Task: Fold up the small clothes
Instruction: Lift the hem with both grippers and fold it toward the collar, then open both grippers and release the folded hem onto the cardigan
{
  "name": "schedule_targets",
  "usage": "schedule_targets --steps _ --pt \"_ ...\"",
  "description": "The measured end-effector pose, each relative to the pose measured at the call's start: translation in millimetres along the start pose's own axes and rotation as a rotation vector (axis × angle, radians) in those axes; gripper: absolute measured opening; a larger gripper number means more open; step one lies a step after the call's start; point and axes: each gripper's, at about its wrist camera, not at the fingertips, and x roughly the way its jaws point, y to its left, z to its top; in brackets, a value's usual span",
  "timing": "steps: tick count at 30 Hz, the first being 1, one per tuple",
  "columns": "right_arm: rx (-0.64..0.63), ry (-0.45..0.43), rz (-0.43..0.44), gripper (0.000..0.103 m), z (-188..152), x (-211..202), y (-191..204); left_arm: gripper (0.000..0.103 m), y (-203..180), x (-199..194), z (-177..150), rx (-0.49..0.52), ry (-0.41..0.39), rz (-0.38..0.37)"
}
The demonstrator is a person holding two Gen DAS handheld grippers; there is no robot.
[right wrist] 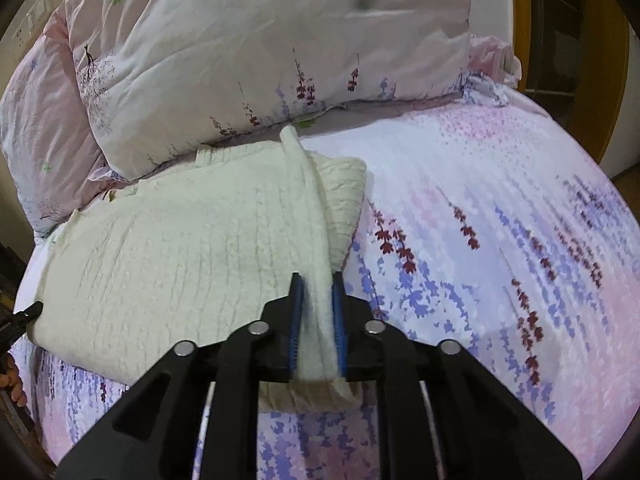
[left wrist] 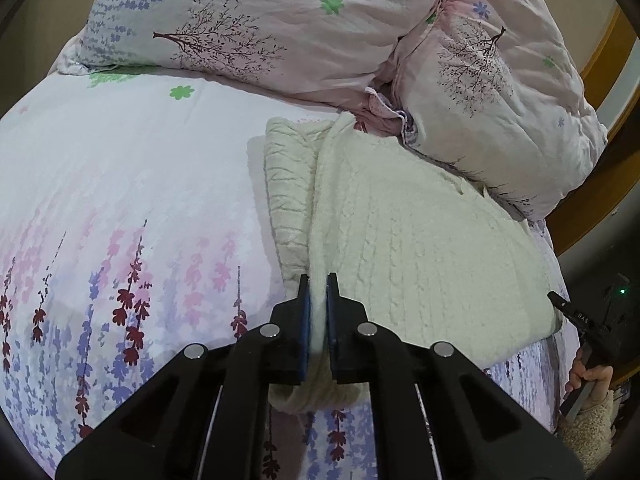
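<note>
Black angular left gripper (left wrist: 318, 280) and right gripper (right wrist: 316, 280), blue pads (right wrist: 296, 320) inside the fingers, silver round bolts behind them.

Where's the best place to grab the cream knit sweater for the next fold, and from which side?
Grip the raised fold ridge of the cream knit sweater from the near end, along its length. It stands up off the bedspread, so fingers straddle it; both the left tool and right tool already pinch it there.

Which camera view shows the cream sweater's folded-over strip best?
The left wrist view: the folded-over strip lies unhidden beside the sweater. In the right wrist view, a raised fold partly hides the strip.
</note>
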Motion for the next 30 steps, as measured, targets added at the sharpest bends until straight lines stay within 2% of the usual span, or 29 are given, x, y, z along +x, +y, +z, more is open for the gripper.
schedule_targets --steps 1,5,6,7,8,9,12,13,14,15,18,21,26,30 --pt "0.002 -0.012 -0.007 0.025 1 -3 1 0.008 0 -2 0 0.0 0.0 -0.005" --pt "-0.019 -0.074 0.009 0.025 3 -19 6 0.014 -5 -15 3 0.017 -0.047 0.002" --pt "-0.033 -0.072 0.007 0.025 4 -20 9 0.024 -8 -18 4 0.025 -0.059 0.006" --pt "-0.041 -0.069 0.006 0.026 5 -19 10 0.042 -12 -20 5 0.037 -0.072 0.012" --pt "-0.043 -0.069 0.003 0.027 6 -18 11 0.049 -15 -21 5 0.047 -0.082 0.024" --pt "-0.037 -0.068 0.002 0.028 6 -17 10 0.053 -19 -22 6 0.062 -0.095 0.051" --pt "-0.011 -0.047 0.007 0.028 8 -12 4 0.053 -20 -15 7 0.068 -0.078 0.076" --pt "-0.013 -0.035 0.007 0.028 7 -11 3 0.05 -19 -13 6 0.062 -0.067 0.073" --pt "-0.022 -0.023 0.011 0.02 6 -8 3 0.045 -18 -10 5 0.06 -0.056 0.067" --pt "-0.035 -0.007 0.014 0.009 4 -6 4 0.032 -18 -7 3 0.063 -0.045 0.062" --pt "-0.051 -0.025 0.012 0.007 1 -8 6 0.011 -17 -1 -2 0.063 -0.022 0.064" --pt "-0.034 -0.05 0.027 0.006 2 -16 5 0.006 -14 -5 -3 0.051 -0.022 0.044" --pt "-0.017 -0.074 0.037 0.004 2 -28 3 0.004 -9 -18 -5 0.034 -0.022 -0.004" --pt "-0.016 -0.031 0.0 0.004 -4 -20 -1 0.004 -2 -19 -11 0.025 -0.009 -0.005"
